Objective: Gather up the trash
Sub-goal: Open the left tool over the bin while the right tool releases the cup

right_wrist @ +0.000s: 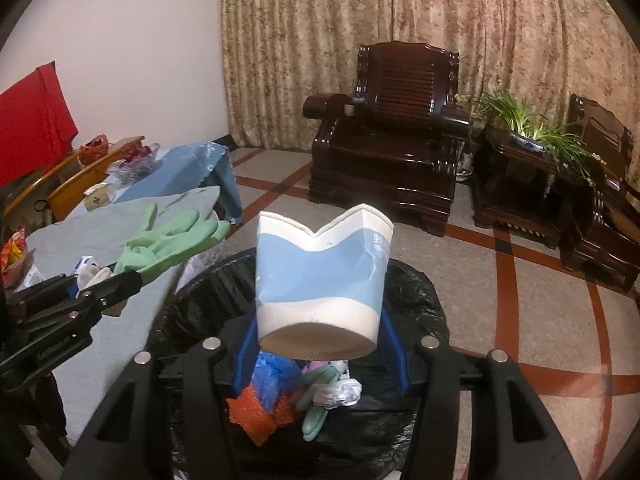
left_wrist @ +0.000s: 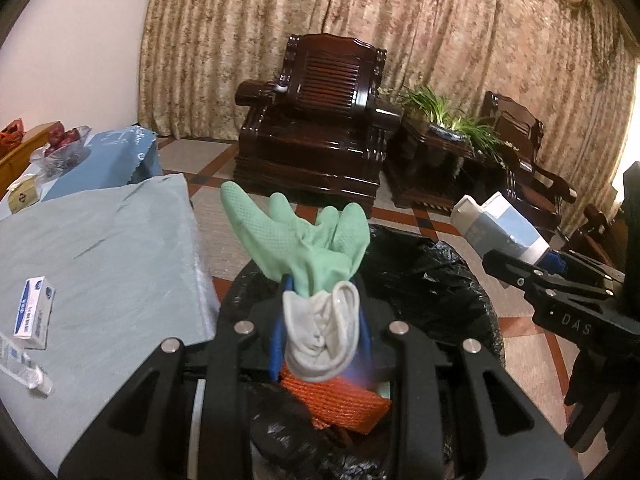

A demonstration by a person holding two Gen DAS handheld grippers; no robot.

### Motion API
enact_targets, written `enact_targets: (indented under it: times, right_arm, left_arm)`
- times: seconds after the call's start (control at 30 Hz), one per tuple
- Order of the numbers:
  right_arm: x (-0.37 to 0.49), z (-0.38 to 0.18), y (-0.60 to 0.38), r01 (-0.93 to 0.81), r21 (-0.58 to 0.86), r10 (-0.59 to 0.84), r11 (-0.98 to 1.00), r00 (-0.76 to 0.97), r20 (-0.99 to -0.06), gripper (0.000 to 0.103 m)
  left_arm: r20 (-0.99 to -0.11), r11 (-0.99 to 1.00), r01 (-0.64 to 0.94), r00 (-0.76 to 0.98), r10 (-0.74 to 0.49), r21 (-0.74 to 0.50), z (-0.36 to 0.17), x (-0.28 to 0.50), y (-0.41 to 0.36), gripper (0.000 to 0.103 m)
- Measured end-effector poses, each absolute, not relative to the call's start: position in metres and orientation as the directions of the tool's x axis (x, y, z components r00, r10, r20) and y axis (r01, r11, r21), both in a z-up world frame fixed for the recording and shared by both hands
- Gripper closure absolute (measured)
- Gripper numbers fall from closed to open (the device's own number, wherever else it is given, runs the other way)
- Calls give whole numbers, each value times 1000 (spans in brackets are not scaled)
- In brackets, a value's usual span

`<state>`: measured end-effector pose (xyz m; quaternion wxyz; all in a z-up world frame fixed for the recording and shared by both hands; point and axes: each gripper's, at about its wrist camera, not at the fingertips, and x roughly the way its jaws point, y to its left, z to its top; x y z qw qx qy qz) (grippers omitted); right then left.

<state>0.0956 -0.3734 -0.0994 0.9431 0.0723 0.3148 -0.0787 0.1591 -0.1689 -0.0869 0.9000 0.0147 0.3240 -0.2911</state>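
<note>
Two grippers w/ "DAS" lettering: left gripper [left_wrist: 320, 320] jaws clamp glove [left_wrist: 304, 240], right gripper [right_wrist: 320, 344] jaws clamp cup [right_wrist: 320, 280].

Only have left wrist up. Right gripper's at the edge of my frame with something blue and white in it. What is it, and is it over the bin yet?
Observer: It's a crushed paper cup, rim dented into a V. The right gripper is shut on it, above the black-lined bin.
Operator: What's in the bin on that side? I only see orange mesh.
Observer: Next to the orange mesh there's a blue plastic bag and a crumpled clear wrapper.
Operator: Is my glove clear of the table?
Observer: From the right wrist, the green glove in the left gripper pokes out past the table corner, fingertips toward the bin.
</note>
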Motion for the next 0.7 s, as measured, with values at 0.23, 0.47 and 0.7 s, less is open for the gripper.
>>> enact_targets:
  times: [0.23,0.47,0.7]
  right_arm:
    - [99,-111,-384,205,87,-108,975,777,-620,51]
    - [105,-121,-389,210,76,-115,975,764,-635,40]
    - [99,-122,-388,222,57,-139,973,770,-623,6]
  left_arm:
    - [-603,820,551,604,-521,-156,-95,165,-185,75]
    - [-599,808,561,589,-543,-180,-97,172,-191,63]
    - [-579,820,543,615,-535,-181,-91,169,-175,28]
